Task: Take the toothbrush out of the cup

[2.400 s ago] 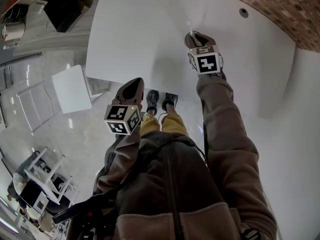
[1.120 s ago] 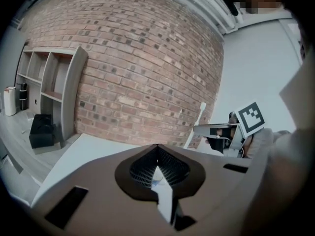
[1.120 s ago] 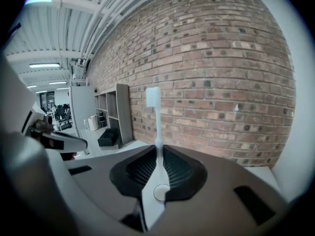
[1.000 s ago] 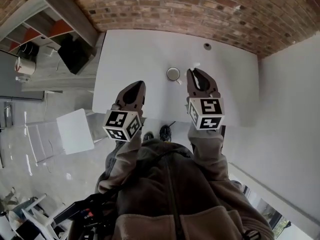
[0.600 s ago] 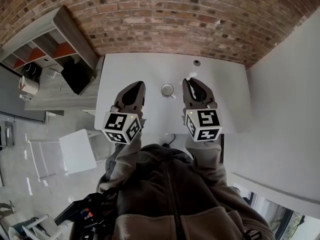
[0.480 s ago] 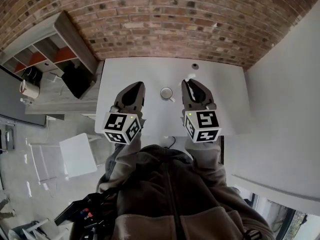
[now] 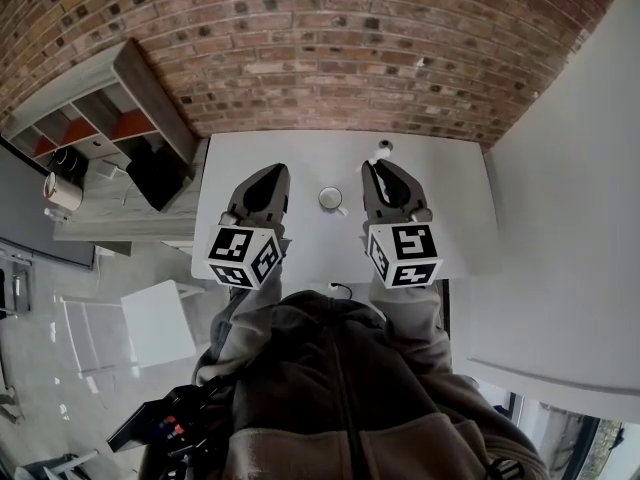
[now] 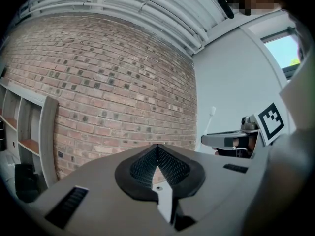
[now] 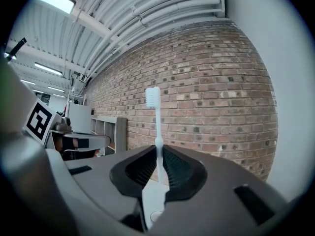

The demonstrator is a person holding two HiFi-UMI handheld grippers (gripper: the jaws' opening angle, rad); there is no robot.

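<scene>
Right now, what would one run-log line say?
toothbrush: out of cup, clamped upright in right gripper | cup: on table | left gripper: shut, empty

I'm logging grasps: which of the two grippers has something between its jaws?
The right gripper: its jaws are shut on the white toothbrush, bristles up. The left gripper has its jaws together with nothing between them.

White table point(image 7: 300, 160), cup point(image 7: 329, 198) on it (near the middle)

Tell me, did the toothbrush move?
Yes. The toothbrush left the cup; the right gripper now holds it up, to the cup's right.
</scene>
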